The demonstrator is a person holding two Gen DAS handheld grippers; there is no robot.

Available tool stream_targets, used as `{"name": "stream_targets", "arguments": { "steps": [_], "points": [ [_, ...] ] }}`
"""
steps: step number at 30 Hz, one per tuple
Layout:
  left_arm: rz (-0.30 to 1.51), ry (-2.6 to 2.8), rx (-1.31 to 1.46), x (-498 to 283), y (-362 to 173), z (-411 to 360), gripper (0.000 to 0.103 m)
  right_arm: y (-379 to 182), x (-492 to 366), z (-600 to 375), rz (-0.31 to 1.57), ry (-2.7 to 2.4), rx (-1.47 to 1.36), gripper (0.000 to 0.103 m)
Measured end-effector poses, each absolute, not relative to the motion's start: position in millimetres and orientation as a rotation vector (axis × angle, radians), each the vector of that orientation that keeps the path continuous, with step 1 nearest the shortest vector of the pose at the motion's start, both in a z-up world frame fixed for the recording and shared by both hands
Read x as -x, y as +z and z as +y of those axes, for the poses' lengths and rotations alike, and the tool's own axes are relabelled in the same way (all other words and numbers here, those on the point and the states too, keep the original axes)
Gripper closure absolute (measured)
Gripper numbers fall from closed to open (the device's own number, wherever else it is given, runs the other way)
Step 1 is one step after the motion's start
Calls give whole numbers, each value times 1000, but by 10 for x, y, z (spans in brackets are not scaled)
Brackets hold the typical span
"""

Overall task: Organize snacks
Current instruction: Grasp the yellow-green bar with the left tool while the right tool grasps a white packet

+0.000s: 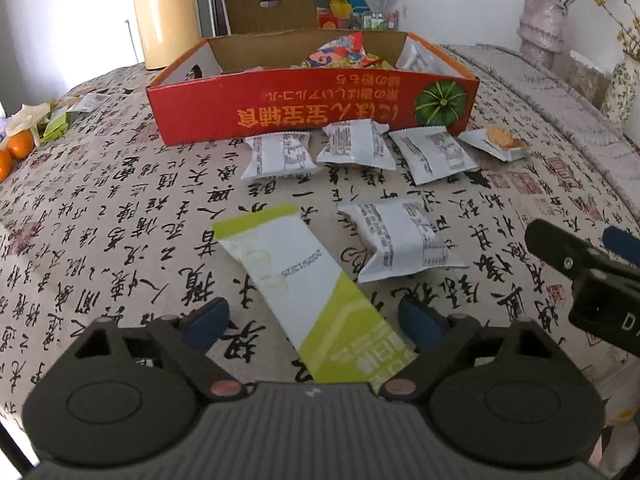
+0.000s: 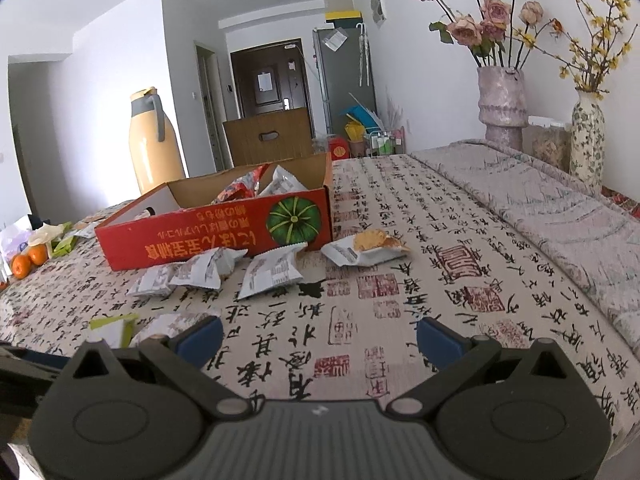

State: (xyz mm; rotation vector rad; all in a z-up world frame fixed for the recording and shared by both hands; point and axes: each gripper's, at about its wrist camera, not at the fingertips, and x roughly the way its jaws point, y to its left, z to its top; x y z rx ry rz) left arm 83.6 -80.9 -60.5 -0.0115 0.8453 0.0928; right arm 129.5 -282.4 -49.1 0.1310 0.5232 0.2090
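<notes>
Calligraphy tablecloth (image 1: 120,208) bears green-white packet (image 1: 304,292) between left gripper (image 1: 316,322) jaws, untouched.

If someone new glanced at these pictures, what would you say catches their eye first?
Probably the red cardboard box with its green pumpkin picture, standing mid-table and holding bright snacks. Next, the white snack packets scattered on the calligraphy tablecloth before it, and the long green-and-white packet lying between the left gripper's open jaws.

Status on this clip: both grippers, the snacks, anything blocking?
Left gripper open, green-white packet between its fingers, not pinched. Right gripper open, empty. Five white packets loose before the red box. Nothing blocking.
</notes>
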Motion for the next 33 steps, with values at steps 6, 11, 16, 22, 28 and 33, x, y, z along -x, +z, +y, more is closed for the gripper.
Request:
{"name": "stream_targets", "arguments": {
  "steps": [6, 11, 16, 22, 28, 33],
  "points": [
    [808, 84, 22, -763, -566, -708, 51, -567, -1287, -2778, 540, 223, -141, 0],
    [797, 67, 28, -713, -540, -616, 64, -606, -1277, -2704, 553, 240, -136, 0],
    [769, 58, 21, -643, -504, -564, 65, -609, -1269, -2651, 557, 246, -130, 0],
    [718, 52, 21, -589, -382, -486, 65, -557, -1266, -2585, 544, 258, -136, 0],
    [692, 57, 36, -606, -313, -345, 65, -488, -1304, -2409, 539, 286, -120, 0],
    [668, 58, 53, -633, -266, -226, 65, -465, -1394, -2185, 559, 306, -95, 0]
  ]
}}
